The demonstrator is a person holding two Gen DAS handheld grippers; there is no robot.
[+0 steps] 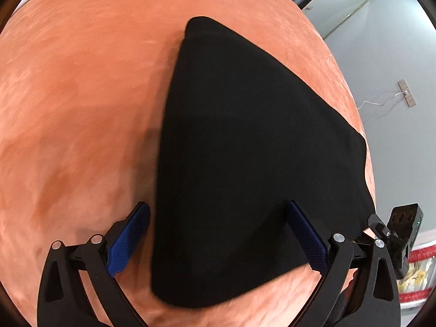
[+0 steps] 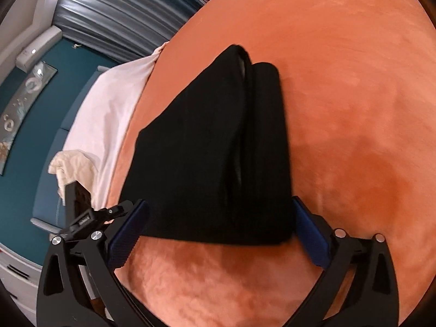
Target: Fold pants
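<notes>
Left wrist view: my left gripper (image 1: 218, 241) has its jaws wide apart, straddling the near edge of the black folded fabric pants (image 1: 245, 150), pads not pressing. The pants lie flat on the orange velvety bed cover (image 1: 81, 95), near its right edge. Right wrist view: my right gripper (image 2: 220, 234) likewise stands fully apart over the near hem; layered folds (image 2: 245, 109) show at the far end. Judgement: a fold is laid; next, pinch all layers together at both corners, lift evenly, keep edges aligned.
</notes>
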